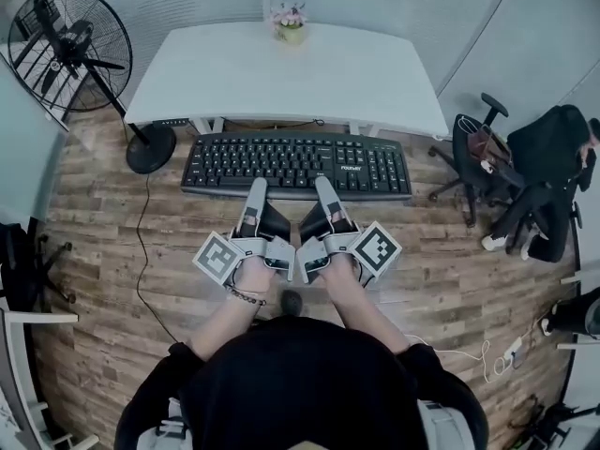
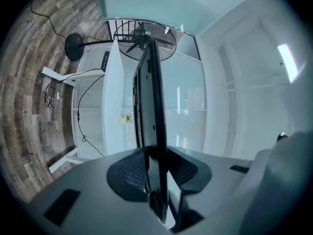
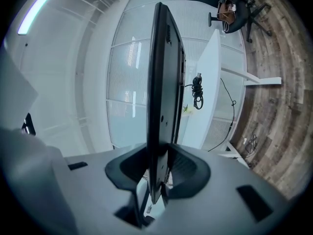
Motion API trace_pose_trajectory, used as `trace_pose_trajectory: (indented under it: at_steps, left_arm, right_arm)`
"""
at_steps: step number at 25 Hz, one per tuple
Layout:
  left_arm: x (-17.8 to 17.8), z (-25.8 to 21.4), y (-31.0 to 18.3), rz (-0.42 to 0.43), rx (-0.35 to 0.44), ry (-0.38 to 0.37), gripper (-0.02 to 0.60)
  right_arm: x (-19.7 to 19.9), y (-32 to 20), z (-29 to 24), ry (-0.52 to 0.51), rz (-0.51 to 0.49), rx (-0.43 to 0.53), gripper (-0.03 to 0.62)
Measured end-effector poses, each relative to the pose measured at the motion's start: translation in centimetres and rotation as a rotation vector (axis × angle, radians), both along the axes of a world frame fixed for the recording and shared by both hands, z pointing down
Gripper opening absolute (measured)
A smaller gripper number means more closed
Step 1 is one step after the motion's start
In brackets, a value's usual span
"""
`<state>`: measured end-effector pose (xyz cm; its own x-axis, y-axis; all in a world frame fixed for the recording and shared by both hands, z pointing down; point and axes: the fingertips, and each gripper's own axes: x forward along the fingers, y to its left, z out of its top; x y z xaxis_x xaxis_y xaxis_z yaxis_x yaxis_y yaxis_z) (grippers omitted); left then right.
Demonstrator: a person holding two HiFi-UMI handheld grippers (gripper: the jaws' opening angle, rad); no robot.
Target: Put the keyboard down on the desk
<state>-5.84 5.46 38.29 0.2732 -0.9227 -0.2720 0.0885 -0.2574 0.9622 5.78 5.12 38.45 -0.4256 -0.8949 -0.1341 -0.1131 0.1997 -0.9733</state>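
Note:
A black keyboard (image 1: 295, 165) hangs in the air over the wooden floor, just in front of the white desk (image 1: 281, 73). Both grippers hold its near long edge. My left gripper (image 1: 255, 187) is shut on that edge left of the middle, and my right gripper (image 1: 323, 186) grips it right of the middle. In the left gripper view the keyboard (image 2: 151, 106) stands edge-on, clamped by the gripper (image 2: 156, 165). The right gripper view shows the same: the keyboard (image 3: 161, 82) pinched in the gripper (image 3: 157, 168). The desk (image 2: 112, 106) (image 3: 208, 82) lies beyond.
A small flower pot (image 1: 291, 24) sits at the desk's far edge. A standing fan (image 1: 70, 36) is left of the desk, with its cable trailing over the floor. An office chair (image 1: 487, 153) with a black jacket (image 1: 553, 157) stands at the right. A power strip (image 1: 511, 350) lies at the lower right.

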Motion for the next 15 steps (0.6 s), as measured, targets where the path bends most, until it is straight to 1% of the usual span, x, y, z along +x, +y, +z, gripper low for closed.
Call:
trace_pose_trajectory:
  at_steps: [2, 7, 11, 15]
  left_arm:
    - [-0.10, -0.12, -0.90, -0.001, 0.001, 0.001, 0.117]
    - [-0.19, 0.08, -0.95, 0.000, -0.001, 0.010, 0.118]
    - [-0.19, 0.28, -1.26, 0.005, -0.007, 0.017, 0.118]
    - [-0.19, 0.39, -1.36, 0.008, -0.008, 0.020, 0.118]
  right_arm:
    - [-0.15, -0.96, -0.18, 0.001, -0.003, 0.011, 0.114]
    - [-0.36, -1.02, 0.02, -0.020, -0.003, 0.002, 0.114]
    - [-0.26, -1.31, 0.24, -0.003, 0.001, -0.001, 0.114]
    - [-0.28, -1.31, 0.12, -0.010, 0.004, 0.000, 0.114]
